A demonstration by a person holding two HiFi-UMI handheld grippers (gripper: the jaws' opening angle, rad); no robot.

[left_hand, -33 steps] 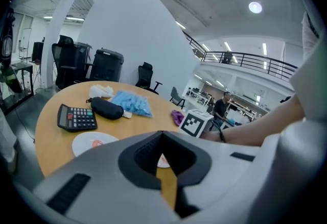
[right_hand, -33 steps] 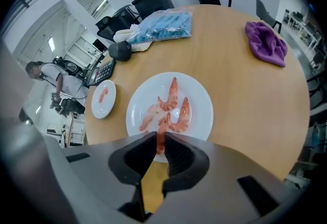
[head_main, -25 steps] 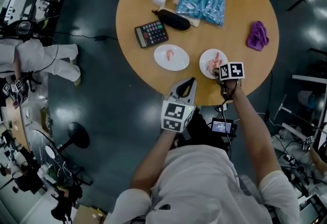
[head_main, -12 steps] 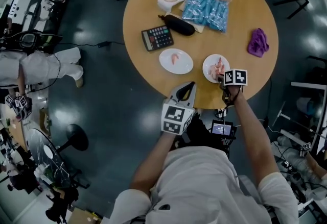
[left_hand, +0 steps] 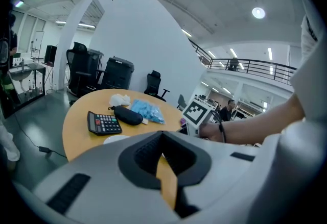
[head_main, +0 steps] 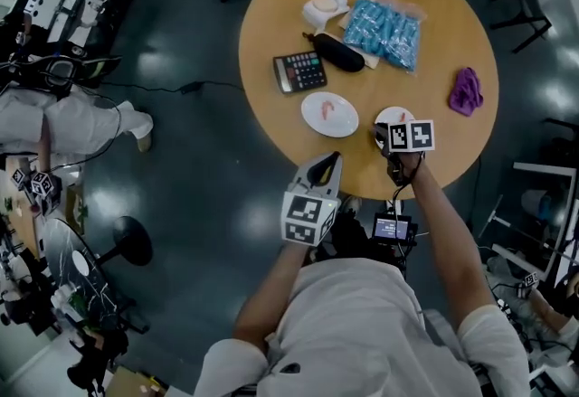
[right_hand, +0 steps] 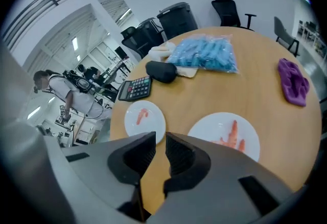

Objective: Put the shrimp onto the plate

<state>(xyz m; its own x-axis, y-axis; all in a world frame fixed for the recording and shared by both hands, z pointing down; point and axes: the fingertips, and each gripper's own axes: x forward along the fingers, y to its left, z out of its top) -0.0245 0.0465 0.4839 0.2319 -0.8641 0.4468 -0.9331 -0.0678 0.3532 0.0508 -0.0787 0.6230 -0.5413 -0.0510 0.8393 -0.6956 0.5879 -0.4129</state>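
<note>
Open-plan office floor surrounds a round wooden table point(head_main: 434, 42); two white plates sit near its near edge. One curled shrimp point(right_hand: 141, 115) lies on the left plate point(right_hand: 153, 125); several pink shrimp point(right_hand: 232, 134) lie on the right plate point(right_hand: 204, 128). The right gripper point(right_hand: 160, 139) hovers over the right plate's near-left rim, jaws only a slit apart, holding nothing; the lone shrimp lies to its left and slightly farther. The left gripper point(left_hand: 162, 136) hangs off the near edge, jaws together and empty; the lone shrimp is straight beyond it, so it seems about as close.
</note>
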